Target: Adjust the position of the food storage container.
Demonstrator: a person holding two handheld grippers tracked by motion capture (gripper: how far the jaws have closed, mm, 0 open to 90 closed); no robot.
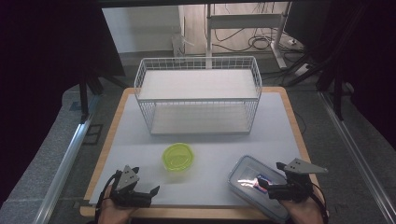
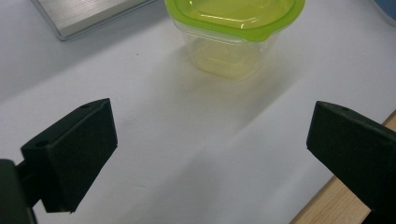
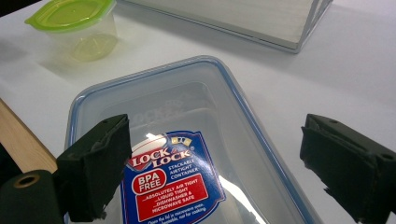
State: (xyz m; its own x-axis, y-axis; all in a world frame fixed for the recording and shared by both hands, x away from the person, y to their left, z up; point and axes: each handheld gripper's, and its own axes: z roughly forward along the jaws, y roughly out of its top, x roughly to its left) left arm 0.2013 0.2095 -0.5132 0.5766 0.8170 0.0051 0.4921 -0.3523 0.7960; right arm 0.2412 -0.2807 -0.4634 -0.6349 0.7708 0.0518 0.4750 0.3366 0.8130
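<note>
On the white tabletop, near its front right corner, a clear box with a blue label runs diagonally under the right gripper, both grippers' jaws spread, the left gripper empty.

Each black hand-held gripper carries a grey three-cornered plate.

In the left gripper view, the green-lidded tub ahead of the jaws is cut off at the top edge. The clear box under the right gripper runs off the bottom edge.
</note>
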